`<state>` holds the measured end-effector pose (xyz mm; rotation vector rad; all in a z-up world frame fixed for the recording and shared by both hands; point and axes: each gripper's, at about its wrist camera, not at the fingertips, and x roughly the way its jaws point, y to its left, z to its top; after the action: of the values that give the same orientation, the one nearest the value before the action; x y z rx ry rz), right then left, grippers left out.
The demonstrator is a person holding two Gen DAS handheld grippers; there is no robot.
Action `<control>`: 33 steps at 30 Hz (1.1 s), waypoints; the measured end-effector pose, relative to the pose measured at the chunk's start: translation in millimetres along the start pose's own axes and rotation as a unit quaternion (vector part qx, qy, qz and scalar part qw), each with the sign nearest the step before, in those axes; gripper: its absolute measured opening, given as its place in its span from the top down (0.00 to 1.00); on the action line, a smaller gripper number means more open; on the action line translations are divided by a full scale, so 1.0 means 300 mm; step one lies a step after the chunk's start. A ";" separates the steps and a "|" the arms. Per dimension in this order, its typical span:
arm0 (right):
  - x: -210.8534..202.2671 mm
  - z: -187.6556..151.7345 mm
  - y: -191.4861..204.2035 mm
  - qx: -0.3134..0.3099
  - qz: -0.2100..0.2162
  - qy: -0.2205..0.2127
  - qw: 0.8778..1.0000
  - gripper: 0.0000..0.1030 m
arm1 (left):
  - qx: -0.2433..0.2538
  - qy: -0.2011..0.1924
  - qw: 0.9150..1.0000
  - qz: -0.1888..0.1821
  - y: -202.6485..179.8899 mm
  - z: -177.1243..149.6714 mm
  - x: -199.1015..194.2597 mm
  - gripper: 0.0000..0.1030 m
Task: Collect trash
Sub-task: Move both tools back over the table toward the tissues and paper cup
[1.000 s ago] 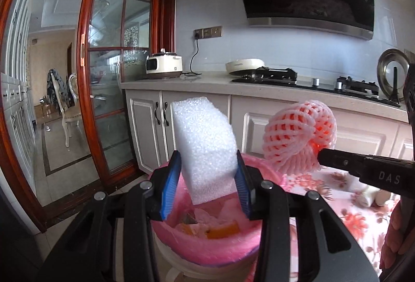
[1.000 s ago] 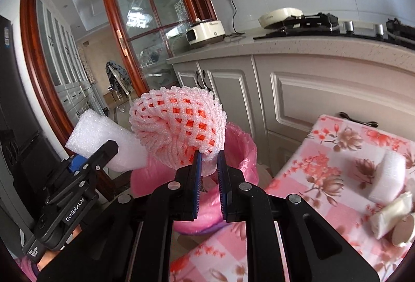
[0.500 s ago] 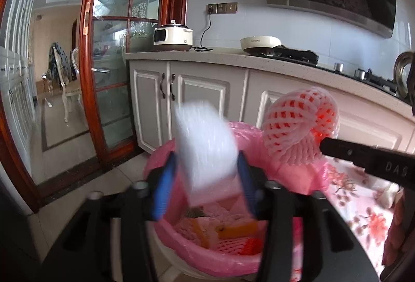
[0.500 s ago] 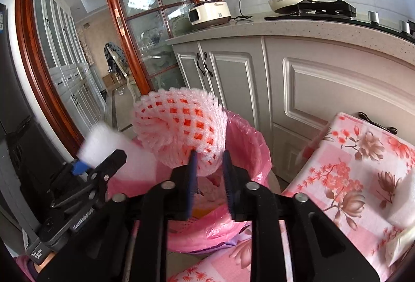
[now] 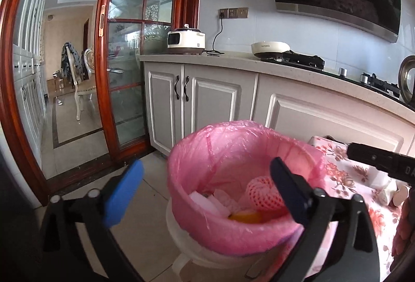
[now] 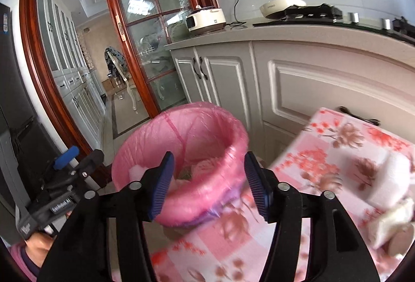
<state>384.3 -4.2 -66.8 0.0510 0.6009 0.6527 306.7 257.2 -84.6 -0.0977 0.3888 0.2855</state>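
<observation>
A bin lined with a pink bag [image 5: 212, 152] stands on the floor beside the floral table; it also shows in the right wrist view [image 6: 145, 147]. Inside lie the white foam block [image 5: 207, 203], the pink foam fruit net [image 5: 262, 192] and an orange scrap [image 5: 245, 217]. My left gripper [image 5: 205, 190] is open and empty just above the bin's near rim. My right gripper [image 6: 208, 184] is open and empty over the bin's near side. White foam pieces [image 6: 386, 186] and a paper cup [image 6: 400, 240] lie on the table at right.
The table with a pink floral cloth [image 6: 324, 152] sits right of the bin. White kitchen cabinets [image 5: 215, 100] and a counter with a rice cooker [image 5: 185, 39] run behind. A wood-framed glass door [image 5: 124, 69] stands at left. The tiled floor [image 5: 77, 126] lies around the bin.
Both grippers opened. The white foam block dropped from the left gripper and the pink net from the right gripper into the bin. The right view is swinging toward the table.
</observation>
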 end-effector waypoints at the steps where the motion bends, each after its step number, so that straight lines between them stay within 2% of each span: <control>1: -0.028 -0.013 -0.005 -0.001 -0.004 -0.003 1.000 0.35 | 0.001 0.003 1.000 -0.003 -0.017 -0.005 -0.023 0.05; 2: -0.062 -0.030 -0.011 -0.002 -0.008 -0.008 1.000 0.31 | 0.002 0.006 1.000 -0.005 -0.030 -0.012 -0.041 0.05; 9: -0.278 -0.175 -0.080 -0.001 -0.042 -0.015 0.999 0.27 | 0.007 0.015 1.000 -0.024 -0.199 -0.067 -0.157 0.05; 14: -0.442 -0.268 -0.161 -0.001 -0.077 -0.031 0.997 0.23 | 0.015 0.017 0.998 -0.067 -0.360 -0.132 -0.247 0.05; 19: -0.581 -0.355 -0.276 0.028 -0.109 -0.040 0.993 0.23 | 0.029 0.018 0.993 -0.113 -0.533 -0.185 -0.318 0.05; 27: -0.714 -0.444 -0.467 0.075 -0.158 -0.046 0.983 0.23 | 0.076 0.031 0.984 -0.160 -0.757 -0.251 -0.343 0.05; 33: -0.749 -0.470 -0.618 0.113 -0.191 -0.046 0.974 0.23 | 0.100 0.043 0.977 -0.181 -0.892 -0.291 -0.328 0.05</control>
<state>269.2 -303.4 -111.7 0.1717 0.5739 0.2050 266.5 -36.5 -116.6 0.0181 0.4751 -0.1190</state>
